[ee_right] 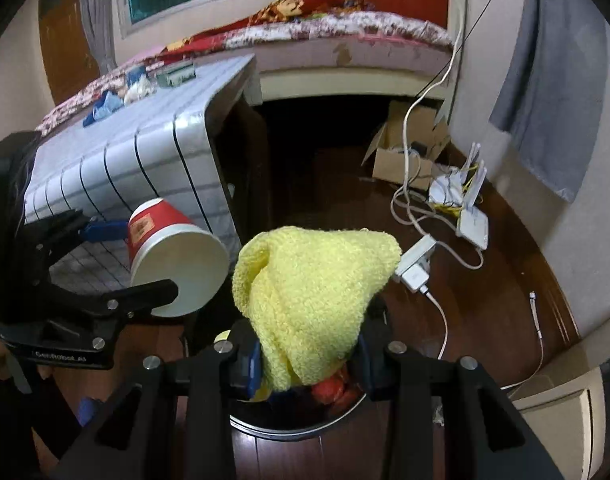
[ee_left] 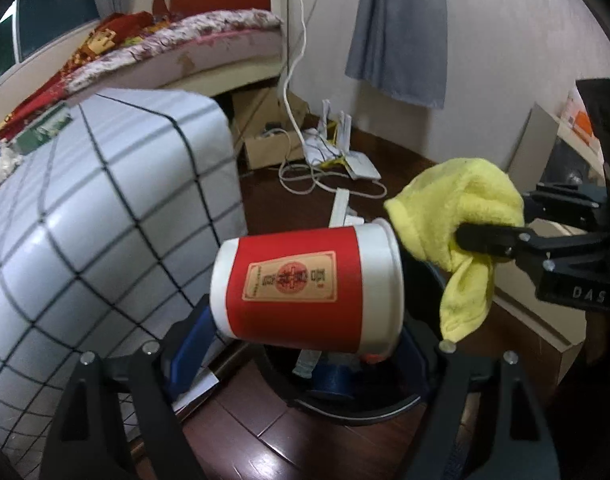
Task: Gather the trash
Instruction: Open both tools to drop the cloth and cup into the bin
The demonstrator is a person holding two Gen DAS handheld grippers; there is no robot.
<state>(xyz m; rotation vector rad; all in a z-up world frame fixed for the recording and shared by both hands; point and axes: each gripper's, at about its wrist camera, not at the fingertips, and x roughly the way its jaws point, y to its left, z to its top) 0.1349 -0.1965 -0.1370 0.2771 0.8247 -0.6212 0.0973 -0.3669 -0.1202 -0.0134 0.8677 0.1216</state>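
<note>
While both grippers hang over the dark round bin (ee_left: 357,408) on the wooden floor (ee_right: 485,320), each has its fingers clamped on an item: the left gripper (ee_left: 305,344) grips a red-and-white paper cup (ee_left: 309,288) lying on its side, and the right gripper (ee_right: 309,364) pinches a yellow cloth (ee_right: 313,300) bunched above its fingertips. Cup and cloth sit just beside each other, the cup's open mouth facing the cloth. Close on the left stands a table draped in a white grid-pattern cover (ee_left: 105,220), its edge near the cup. Beyond lie a bed (ee_right: 345,36), an open cardboard box (ee_right: 405,156), white cables (ee_right: 409,208), a router (ee_right: 471,220) and a grey cloth (ee_left: 401,28) hanging on the wall. Only the right wrist view shows red and yellow scraps inside the bin, small items on the tabletop and a window; only the left wrist view shows the cup's printed label (ee_left: 291,278).
</note>
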